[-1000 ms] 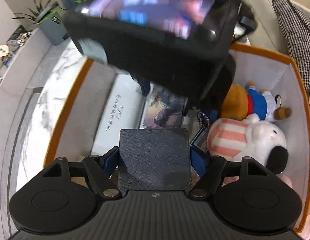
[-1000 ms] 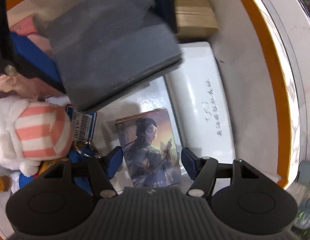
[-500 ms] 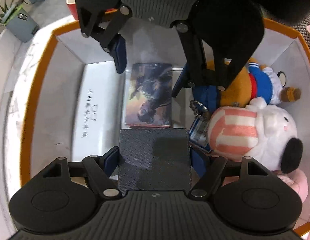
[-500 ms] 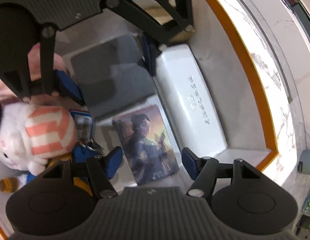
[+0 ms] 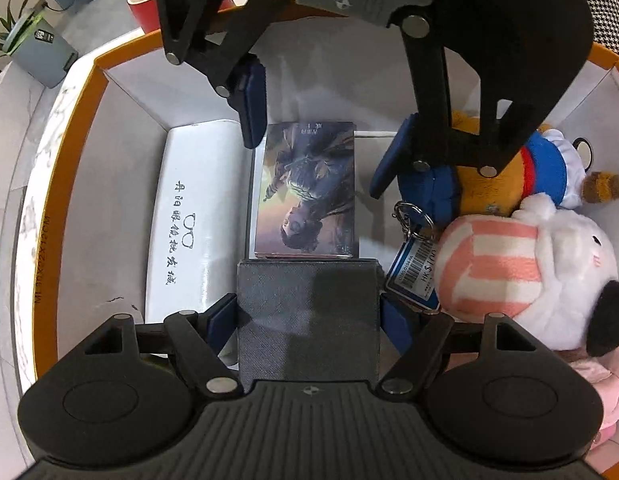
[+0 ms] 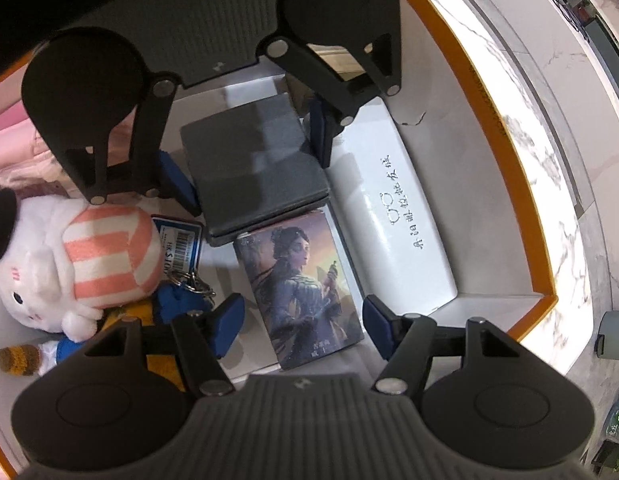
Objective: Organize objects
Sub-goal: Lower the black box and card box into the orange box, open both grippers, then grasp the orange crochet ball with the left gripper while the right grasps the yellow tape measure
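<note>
Now that both grippers have dropped inside the orange-rimmed box [image 5: 85, 92], left gripper [image 5: 307, 316] clamps the grey case [image 5: 307, 320] — right gripper [image 6: 301, 320] gapes over the picture card [image 6: 299, 280] touching it — placement nearly done.

the right gripper [image 6: 301, 322] hangs open over the picture card [image 6: 299, 286]; opposite, the left gripper [image 6: 251, 160] clamps a grey case [image 6: 253, 164] inside the orange-rimmed box [image 6: 505, 160].

Marble-patterned white tabletop [image 5: 37, 184] bearing an orange-rimmed white box [image 5: 121, 184], with a red cup [image 5: 143, 4] and grey container [image 5: 41, 56] just beyond the box
</note>
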A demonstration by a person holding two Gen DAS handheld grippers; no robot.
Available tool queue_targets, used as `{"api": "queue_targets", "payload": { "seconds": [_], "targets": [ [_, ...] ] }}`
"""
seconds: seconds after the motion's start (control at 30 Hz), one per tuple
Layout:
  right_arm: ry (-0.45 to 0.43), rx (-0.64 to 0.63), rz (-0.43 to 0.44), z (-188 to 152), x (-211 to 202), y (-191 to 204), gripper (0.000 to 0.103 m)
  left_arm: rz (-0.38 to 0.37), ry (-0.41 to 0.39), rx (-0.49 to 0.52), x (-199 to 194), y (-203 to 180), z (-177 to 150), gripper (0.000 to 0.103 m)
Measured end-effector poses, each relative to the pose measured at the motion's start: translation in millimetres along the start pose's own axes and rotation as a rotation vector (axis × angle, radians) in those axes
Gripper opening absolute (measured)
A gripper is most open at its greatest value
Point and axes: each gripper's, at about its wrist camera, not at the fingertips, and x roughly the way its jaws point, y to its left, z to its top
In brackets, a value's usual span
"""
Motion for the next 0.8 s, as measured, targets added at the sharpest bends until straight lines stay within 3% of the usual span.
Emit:
{"api": "queue_targets", "payload": {
  "seconds": [0.13, 0.3, 0.53, 0.73, 0.77, 0.8],
  "targets": [
    [-0.005, -0.001, 0.000, -2.7, -2.8, 5.0, 0.067, 0.023, -0.032, 0.029, -0.8, -5.3, 1.2, 0.089],
    [-0.026, 0.014, 0.006, -5.8, -13.4, 9.5, 0.067, 0.036, -0.050, -0.004, -8.5, -6.6, 0.1, 0.089],
    [-0.075, 0.043, -0.010, -3.8, -45.2, 20.6, 0.066, 0.091, -0.198, -0.098, -72.8, -13.0, -18.6, 0.087],
    [-0.206, 0.077, -0.028, 6.8, -99.7, 30.4, 0.052, 0.170, -0.256, -0.223, -126.2, -35.7, -40.5, 0.083],
    [-0.223, 0.062, -0.032, 12.4, -102.0, 0.0, 0.047, 0.179, -0.254, -0.250, -134.4, -36.4, -50.8, 0.083],
    [-0.235, 0.042, -0.037, 16.6, -108.5, -2.0, 0.047, 0.187, -0.249, -0.278, -139.1, -41.4, -57.9, 0.082]
  ]
}}
